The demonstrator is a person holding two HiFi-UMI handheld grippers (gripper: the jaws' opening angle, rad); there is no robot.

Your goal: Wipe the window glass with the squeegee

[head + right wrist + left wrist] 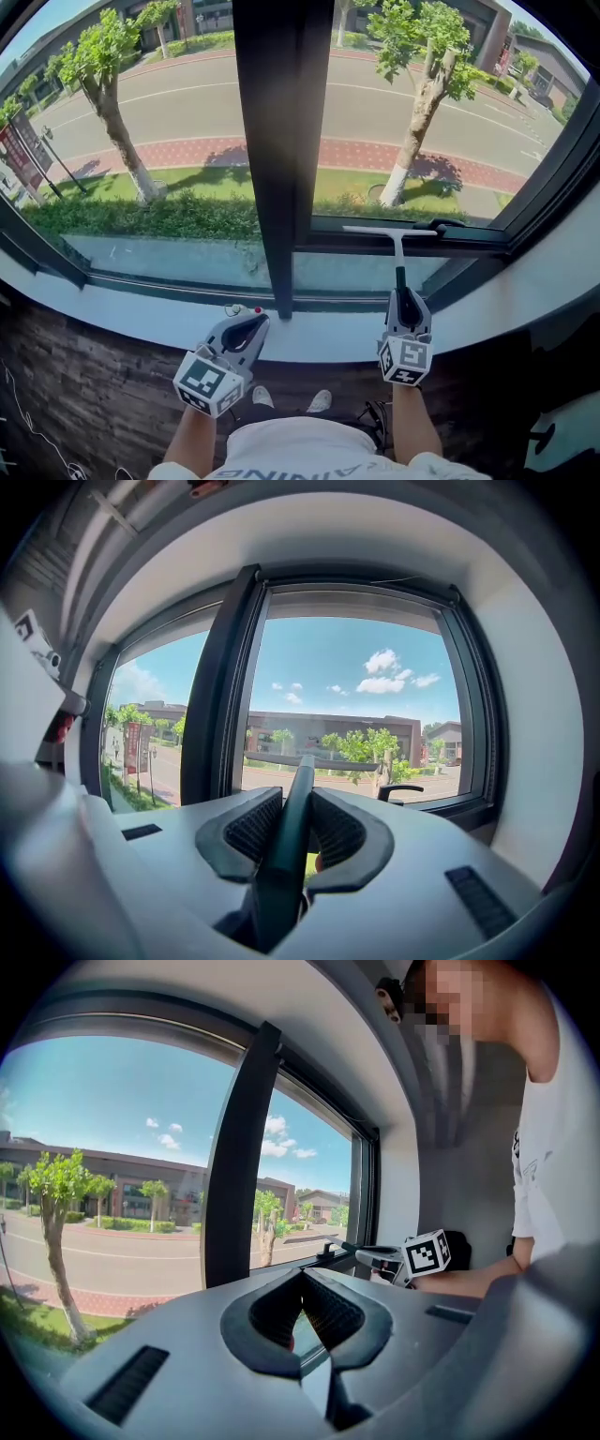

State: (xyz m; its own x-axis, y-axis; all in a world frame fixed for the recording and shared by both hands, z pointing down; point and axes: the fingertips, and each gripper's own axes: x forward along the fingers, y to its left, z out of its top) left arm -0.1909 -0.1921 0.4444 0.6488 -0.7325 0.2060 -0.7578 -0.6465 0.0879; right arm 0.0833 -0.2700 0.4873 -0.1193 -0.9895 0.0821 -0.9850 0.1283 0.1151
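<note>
Right gripper view: the right gripper [298, 797] is clamped on the dark handle of the squeegee [292, 841]. The squeegee's blade lies along the bottom edge of the right window glass [356, 686]. The left gripper [300, 1277], jaws together and empty, hangs over the window sill [323, 342] near the central frame post [281, 141].

Head view: overhead, looking steeply down on the window sill [141, 314], with the left gripper [246, 317] and right gripper [401, 298] low in frame.

Left gripper view: low by the sill, facing rightward along the window toward the right gripper.

Right gripper view: close and square to the glass, looking along the squeegee [286, 855].

All three views share the centre post [281, 141].
</note>
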